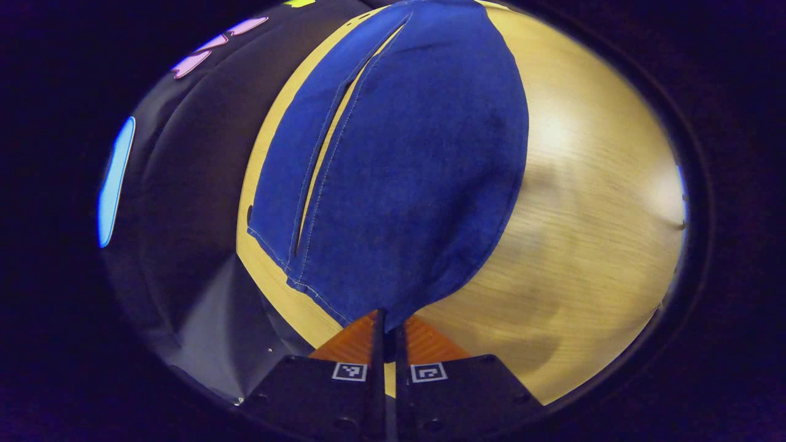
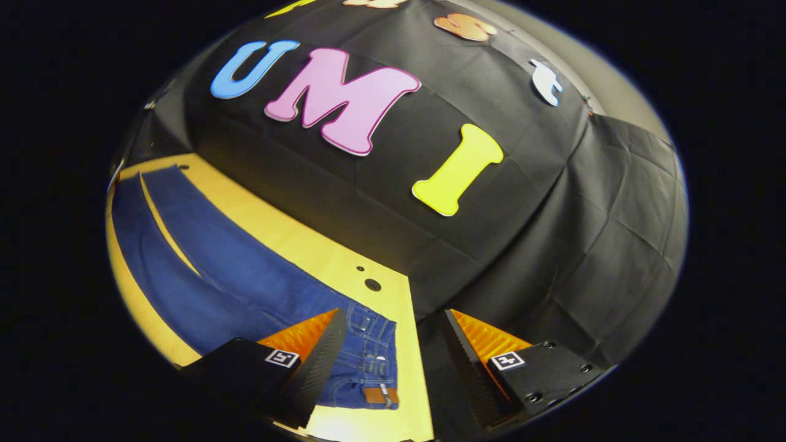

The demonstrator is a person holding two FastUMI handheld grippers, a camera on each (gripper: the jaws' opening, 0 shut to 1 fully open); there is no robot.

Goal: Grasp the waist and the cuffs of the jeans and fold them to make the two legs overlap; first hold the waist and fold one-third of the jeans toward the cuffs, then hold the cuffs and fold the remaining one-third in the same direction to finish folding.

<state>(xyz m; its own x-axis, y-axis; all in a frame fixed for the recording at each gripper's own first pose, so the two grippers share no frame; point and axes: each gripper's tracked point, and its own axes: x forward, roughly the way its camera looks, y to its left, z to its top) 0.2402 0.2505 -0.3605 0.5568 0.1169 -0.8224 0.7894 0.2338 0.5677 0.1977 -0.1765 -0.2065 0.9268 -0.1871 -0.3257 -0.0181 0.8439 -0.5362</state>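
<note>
Recording booth, not lived-in room. Black cloth wall [image 2: 522, 202] hung as backdrop right behind table, creased in square fold lines, wraps round corner. Light wood table [image 1: 583, 215] bare-topped, with round holes [image 2: 372, 284] near edge. Blue jeans [image 2: 215, 264] laid flat on it. Staged data-collection setup.

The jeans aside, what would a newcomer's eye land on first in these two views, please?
The blue jeans spread over the wooden table, one cuff pinched in the left gripper. In the right gripper view, the right gripper stands open over the waist, near the table's corner.
</note>
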